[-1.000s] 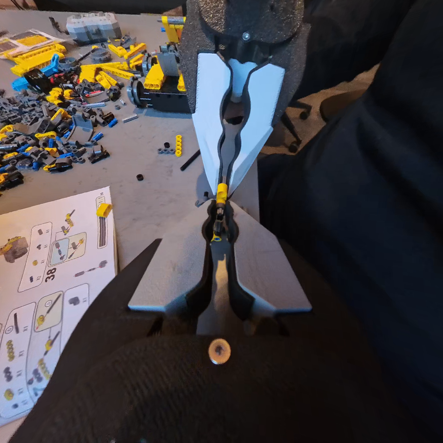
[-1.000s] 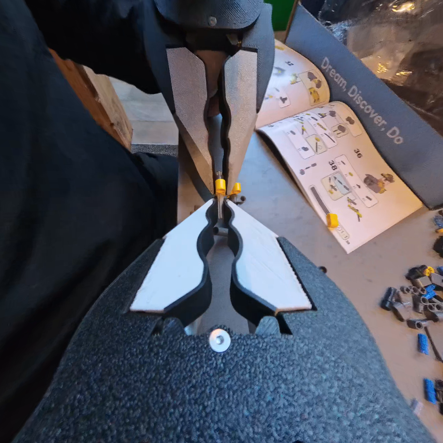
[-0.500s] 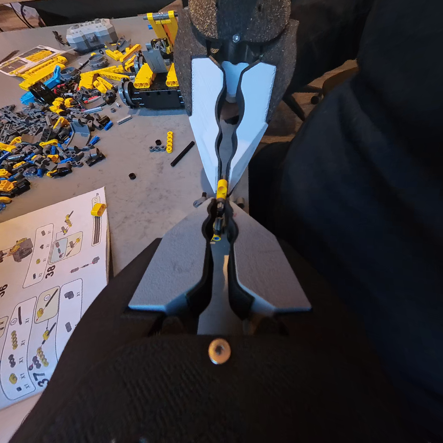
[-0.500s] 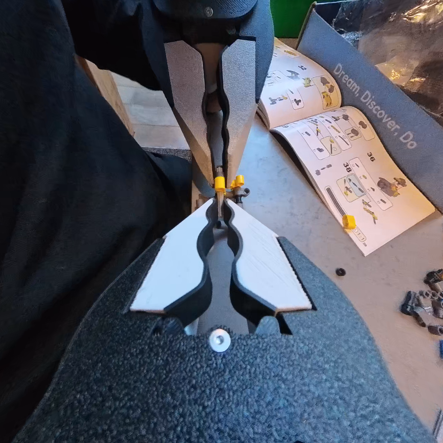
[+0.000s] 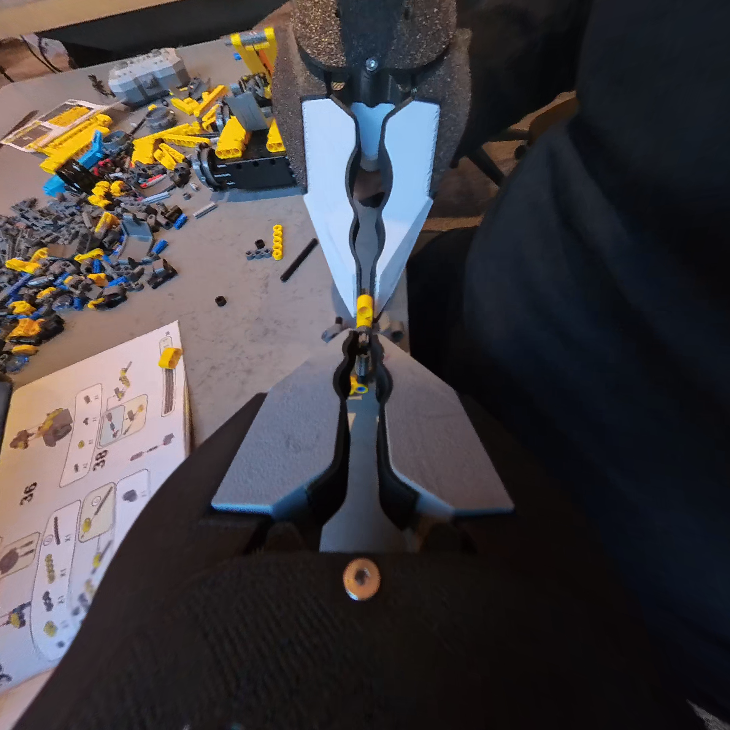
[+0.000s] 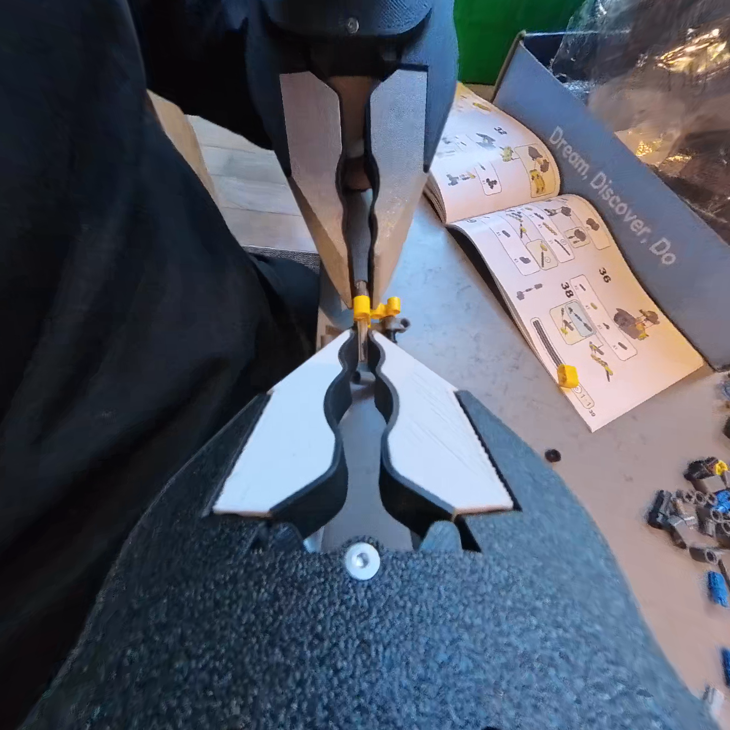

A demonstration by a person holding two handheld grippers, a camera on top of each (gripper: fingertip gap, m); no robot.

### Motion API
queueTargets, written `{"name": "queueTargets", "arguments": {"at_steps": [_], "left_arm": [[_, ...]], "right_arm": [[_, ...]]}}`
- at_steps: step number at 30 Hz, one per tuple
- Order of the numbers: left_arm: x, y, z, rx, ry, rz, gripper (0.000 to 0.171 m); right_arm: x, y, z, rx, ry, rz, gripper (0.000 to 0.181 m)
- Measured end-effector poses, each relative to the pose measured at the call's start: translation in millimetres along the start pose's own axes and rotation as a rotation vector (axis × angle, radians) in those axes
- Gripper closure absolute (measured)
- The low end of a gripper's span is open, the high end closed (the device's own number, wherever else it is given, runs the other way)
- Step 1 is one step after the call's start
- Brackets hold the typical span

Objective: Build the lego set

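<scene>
- The left tongs (image 5: 361, 347) are nearly closed; their tips pinch one end of a thin grey axle (image 5: 362, 357), just above the edge of the tabletop (image 5: 237, 335).
- The right tongs (image 6: 361, 339) are also narrow and grip the other end of the same axle (image 6: 361, 343), so the two pairs meet tip to tip.
- A small yellow connector (image 5: 364, 312) sits on the axle in the short gap between the two pairs of tips; in the right wrist view this connector (image 6: 375, 308) has a second yellow part sticking out to the side.
- Just beyond the tips, small grey pieces (image 6: 395, 326) lie on the tabletop close to its edge.
- To the left of the left tongs, an open instruction booklet (image 5: 91, 454) lies flat, with a small yellow block (image 5: 170, 357) resting on its page.
- Farther from the left tongs lie a short yellow beam (image 5: 277, 243), a black rod (image 5: 299, 259) and a small black ring (image 5: 221, 301), apart from each other.
- Beyond these, a wide heap of loose bricks (image 5: 79, 245) in yellow, grey, blue and black covers the tabletop, and a partly built yellow and black model (image 5: 249, 158) stands behind it.
- To the right of the right tongs, past the booklet (image 6: 553, 284), a grey cardboard box flap (image 6: 632, 205) stands tilted.
- Dark clothing of a person (image 6: 98, 316) fills the side near both tongs.
</scene>
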State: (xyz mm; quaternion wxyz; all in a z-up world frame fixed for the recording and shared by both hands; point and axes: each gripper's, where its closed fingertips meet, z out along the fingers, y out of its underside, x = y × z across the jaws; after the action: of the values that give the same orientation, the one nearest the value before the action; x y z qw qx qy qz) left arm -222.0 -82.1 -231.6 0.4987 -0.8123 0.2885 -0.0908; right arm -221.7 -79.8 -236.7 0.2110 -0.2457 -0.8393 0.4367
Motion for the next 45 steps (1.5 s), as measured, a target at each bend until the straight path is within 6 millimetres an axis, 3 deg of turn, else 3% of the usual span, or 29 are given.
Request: {"name": "queueTargets", "arguments": {"at_steps": [4, 6, 11, 14, 22, 33, 36, 43, 45], "left_arm": [[-1.7, 0.9, 4.7, -0.029, 0.035, 0.012, 0.155], [0.6, -1.7, 7.2, -0.028, 0.038, 0.048, 0.166], [-0.7, 9.3, 10.1, -0.062, 0.008, 0.085, 0.166], [4.8, 2.6, 5.9, 0.000, 0.004, 0.136, 0.166], [14.6, 8.0, 11.5, -0.030, 0.008, 0.231, 0.165], [10.4, 14.8, 19.0, -0.102, 0.047, 0.182, 0.165], [16.7, 19.5, 23.5, -0.145, 0.094, 0.213, 0.164], [-3.6, 22.8, 24.1, -0.181, -0.033, 0.193, 0.166], [-8.3, 17.9, 17.3, -0.141, -0.057, 0.149, 0.167]], "right_arm": [[3.4, -15.3, -3.4, 0.047, 0.002, -0.015, 0.178], [1.0, -12.4, 1.1, 0.017, 0.003, -0.047, 0.178], [1.3, -2.4, 7.7, -0.108, 0.046, -0.183, 0.178], [-3.7, -6.7, 3.2, -0.071, 0.073, -0.235, 0.178], [-13.3, 4.2, 3.3, -0.067, 0.122, -0.263, 0.178], [-5.9, 9.7, 8.7, -0.055, 0.103, -0.223, 0.178], [-14.3, 9.7, 11.8, -0.071, 0.035, -0.176, 0.178], [2.3, 11.8, 14.0, -0.199, 0.104, -0.049, 0.179], [6.9, 2.2, 12.7, -0.190, 0.167, -0.064, 0.179]]}}
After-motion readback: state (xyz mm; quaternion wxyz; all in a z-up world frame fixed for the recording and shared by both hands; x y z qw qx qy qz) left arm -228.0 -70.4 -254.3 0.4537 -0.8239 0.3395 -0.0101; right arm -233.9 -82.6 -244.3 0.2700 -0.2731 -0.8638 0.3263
